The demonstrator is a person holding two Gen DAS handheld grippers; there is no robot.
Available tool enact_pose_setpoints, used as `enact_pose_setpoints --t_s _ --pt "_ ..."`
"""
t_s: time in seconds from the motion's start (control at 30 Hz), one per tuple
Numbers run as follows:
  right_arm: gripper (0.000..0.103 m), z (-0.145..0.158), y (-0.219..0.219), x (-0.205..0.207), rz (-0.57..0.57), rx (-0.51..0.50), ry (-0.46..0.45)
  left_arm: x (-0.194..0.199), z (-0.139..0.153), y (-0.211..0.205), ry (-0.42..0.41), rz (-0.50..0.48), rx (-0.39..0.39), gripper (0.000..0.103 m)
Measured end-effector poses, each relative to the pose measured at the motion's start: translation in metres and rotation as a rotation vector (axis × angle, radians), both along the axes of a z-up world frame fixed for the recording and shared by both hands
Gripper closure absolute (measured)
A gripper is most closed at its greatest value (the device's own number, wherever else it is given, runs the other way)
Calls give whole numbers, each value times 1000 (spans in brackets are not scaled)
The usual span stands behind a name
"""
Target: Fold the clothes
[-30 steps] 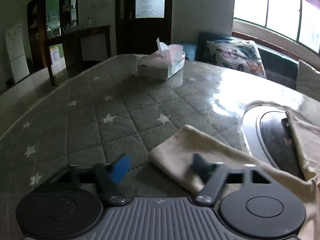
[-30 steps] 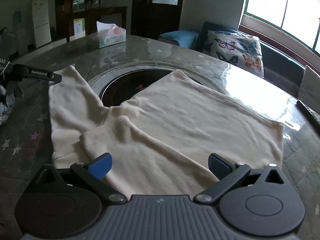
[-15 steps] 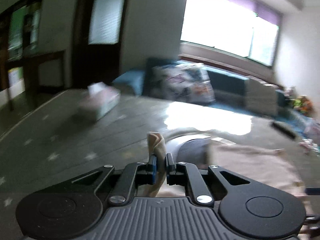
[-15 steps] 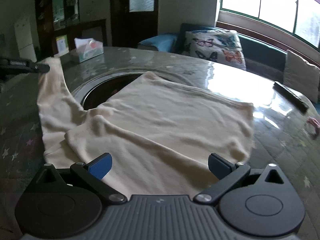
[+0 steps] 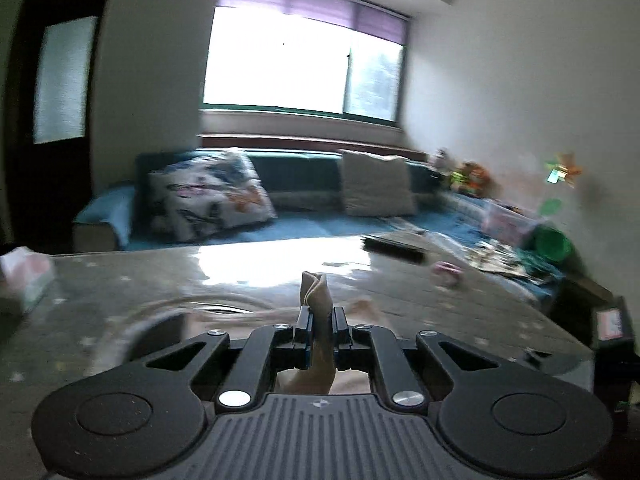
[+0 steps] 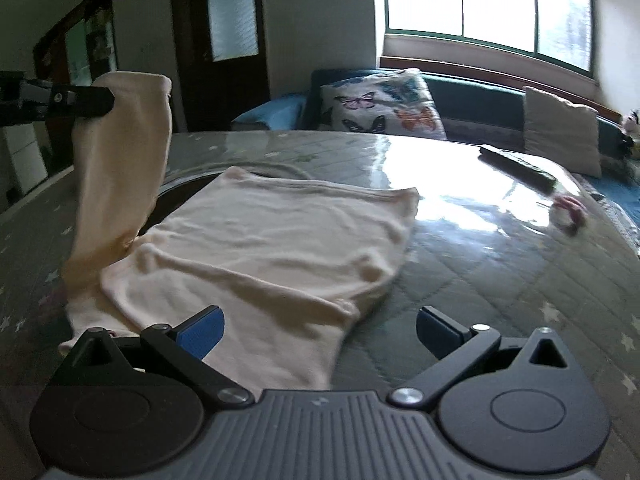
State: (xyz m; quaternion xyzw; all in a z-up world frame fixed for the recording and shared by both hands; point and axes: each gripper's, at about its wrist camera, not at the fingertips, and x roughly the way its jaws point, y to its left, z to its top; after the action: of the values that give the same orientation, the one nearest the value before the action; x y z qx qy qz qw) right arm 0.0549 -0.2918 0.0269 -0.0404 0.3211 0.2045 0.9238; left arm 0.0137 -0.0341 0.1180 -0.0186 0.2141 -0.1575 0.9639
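Note:
A cream long-sleeved top (image 6: 264, 240) lies spread on the quilted table. My left gripper (image 5: 320, 320) is shut on the end of its sleeve (image 5: 316, 292), which sticks up between the fingers. In the right wrist view that same left gripper (image 6: 92, 102) holds the sleeve (image 6: 124, 152) lifted high at the left, the cloth hanging down to the table. My right gripper (image 6: 320, 330) is open low over the near hem of the top, with nothing between its fingers.
The table (image 6: 500, 264) has a dark round inset (image 6: 176, 196) partly under the top. A remote (image 6: 516, 166) and a pink object (image 6: 568, 210) lie at the far right. A tissue box (image 5: 24, 276) stands at the left. A sofa with cushions (image 6: 384, 106) runs behind.
My left gripper shut on the sleeve end and lifted it up off the table, swinging to the right. The right gripper stayed open and shifted a little to the right along the hem.

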Motion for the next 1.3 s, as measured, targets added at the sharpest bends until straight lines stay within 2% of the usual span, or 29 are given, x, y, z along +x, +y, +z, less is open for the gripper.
enact_pose_setpoints --t_s 0.33,0.4,0.47,0.53,0.77,1.1,1.3 --pt "0 -4 -39 -4 -94 6 8 14 -48 -53 141 -173 49 92" --pt "0 -4 -43 -4 -110 3 6 12 -56 -57 159 -198 61 88" --pt "0 -2 -46 -4 -124 1 3 11 -61 -57 164 -202 78 72" --pt "0 0 -47 -3 -136 6 -2 10 -66 -57 168 -203 94 66" --pt "0 9 -27 1 -90 12 -18 19 -77 -37 177 -81 182 50" --pt "0 0 17 9 -11 -42 7 25 -92 0 216 56 263 39" --pt "0 -18 17 13 -35 -120 51 26 -101 14 227 88 288 35"
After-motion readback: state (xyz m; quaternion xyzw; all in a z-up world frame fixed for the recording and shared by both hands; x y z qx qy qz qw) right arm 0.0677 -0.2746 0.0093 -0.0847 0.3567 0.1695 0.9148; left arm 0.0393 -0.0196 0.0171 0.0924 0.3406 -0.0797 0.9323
